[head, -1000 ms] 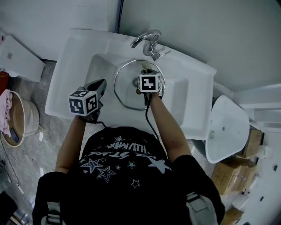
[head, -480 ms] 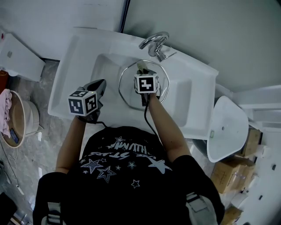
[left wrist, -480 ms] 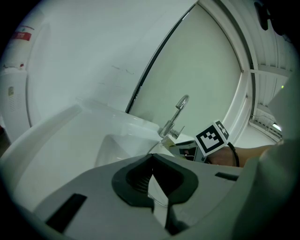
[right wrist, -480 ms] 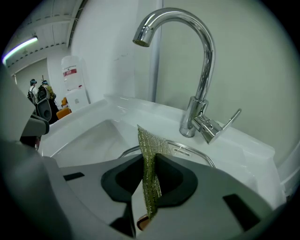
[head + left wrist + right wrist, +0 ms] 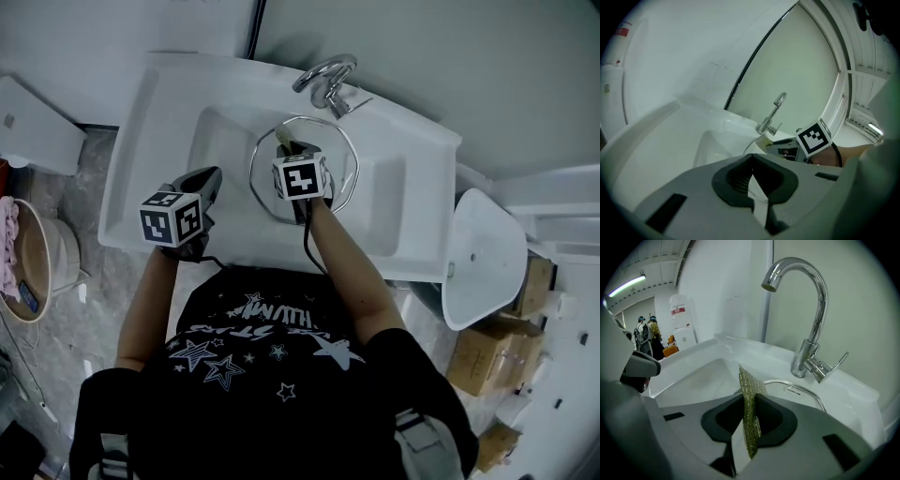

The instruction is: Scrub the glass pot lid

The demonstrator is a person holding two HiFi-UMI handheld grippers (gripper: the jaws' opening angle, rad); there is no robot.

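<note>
White sink; chrome faucet on its back edge, spout over the basin. Round tub holding pink cloth on floor off the sink's left edge. Cardboard boxes off the right edge.

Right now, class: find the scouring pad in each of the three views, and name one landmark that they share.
Head view: pad upper centre, just below the tap.
Left gripper view: pad centre, small, at the tap's foot.
Right gripper view: pad low centre, edge-on, clamped in the right tongs.
Shared landmark: the tap.
</note>
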